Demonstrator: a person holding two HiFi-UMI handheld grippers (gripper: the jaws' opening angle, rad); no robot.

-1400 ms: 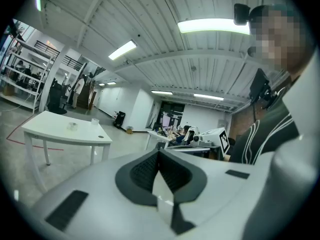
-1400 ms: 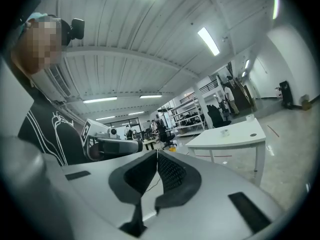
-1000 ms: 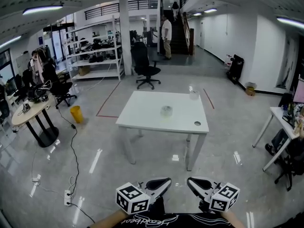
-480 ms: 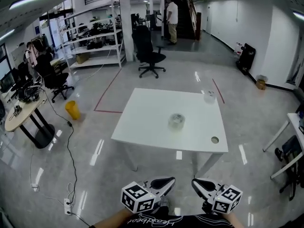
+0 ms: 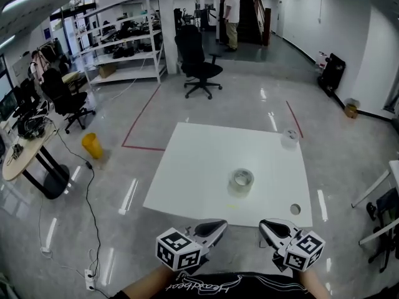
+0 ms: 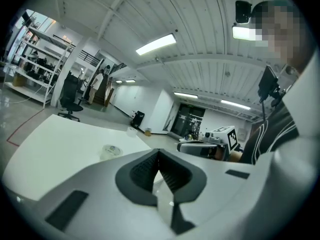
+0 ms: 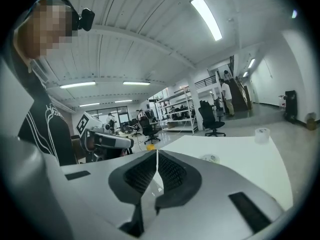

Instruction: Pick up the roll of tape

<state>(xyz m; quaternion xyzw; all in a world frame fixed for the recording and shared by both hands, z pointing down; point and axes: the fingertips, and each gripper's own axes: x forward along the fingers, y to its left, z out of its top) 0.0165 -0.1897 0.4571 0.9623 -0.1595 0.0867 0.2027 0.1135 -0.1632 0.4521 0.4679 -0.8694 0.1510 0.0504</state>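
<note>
A roll of clear tape lies near the middle of the white table. It also shows in the left gripper view as the tape and in the right gripper view as the tape. My left gripper and right gripper hover side by side just short of the table's near edge. Both are shut with nothing between their jaws, and the tape sits well ahead of them. The pads meet in the left gripper and in the right gripper.
A second, whiter roll stands near the table's far right corner, and a cable hole is at the near right. Around the table are an office chair, a yellow bin, a round desk and a standing person.
The table and the tape have come much nearer and lower in the head view. Both grippers have travelled forward together and stayed shut.
</note>
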